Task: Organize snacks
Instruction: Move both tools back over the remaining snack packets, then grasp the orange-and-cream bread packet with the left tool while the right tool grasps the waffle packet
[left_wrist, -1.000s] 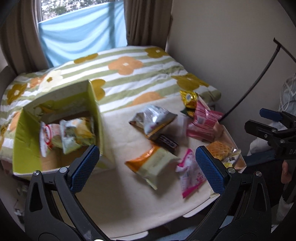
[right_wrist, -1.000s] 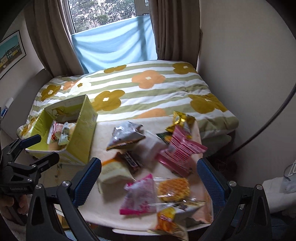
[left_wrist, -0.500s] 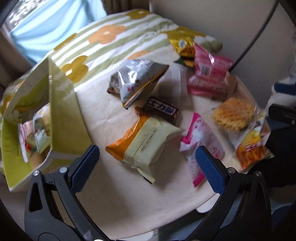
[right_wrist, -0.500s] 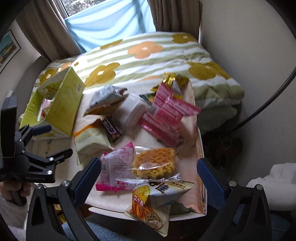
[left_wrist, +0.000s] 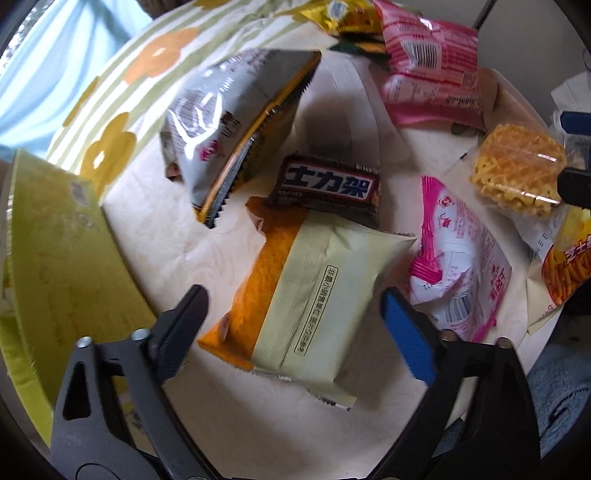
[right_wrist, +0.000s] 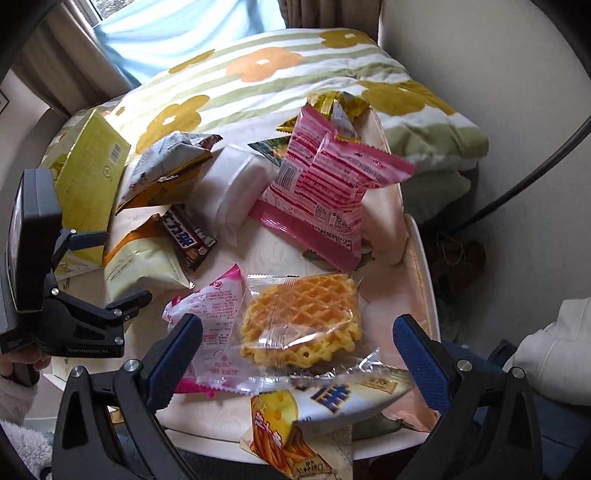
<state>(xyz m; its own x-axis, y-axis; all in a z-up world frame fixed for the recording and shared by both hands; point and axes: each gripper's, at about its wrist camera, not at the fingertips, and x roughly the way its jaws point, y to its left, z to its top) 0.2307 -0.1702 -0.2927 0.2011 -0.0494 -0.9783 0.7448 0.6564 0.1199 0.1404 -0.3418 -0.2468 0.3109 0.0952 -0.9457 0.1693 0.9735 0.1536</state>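
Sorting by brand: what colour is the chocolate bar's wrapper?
Dark brown with white lettering; the chocolate bar shows best in the left wrist view.

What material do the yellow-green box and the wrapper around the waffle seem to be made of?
The yellow-green box looks like thin matte cardboard: flat stiff walls, a printed barcode, a cut edge. The waffle wrapper looks like clear glossy plastic film: the waffle shows through it, and it wrinkles and glints.
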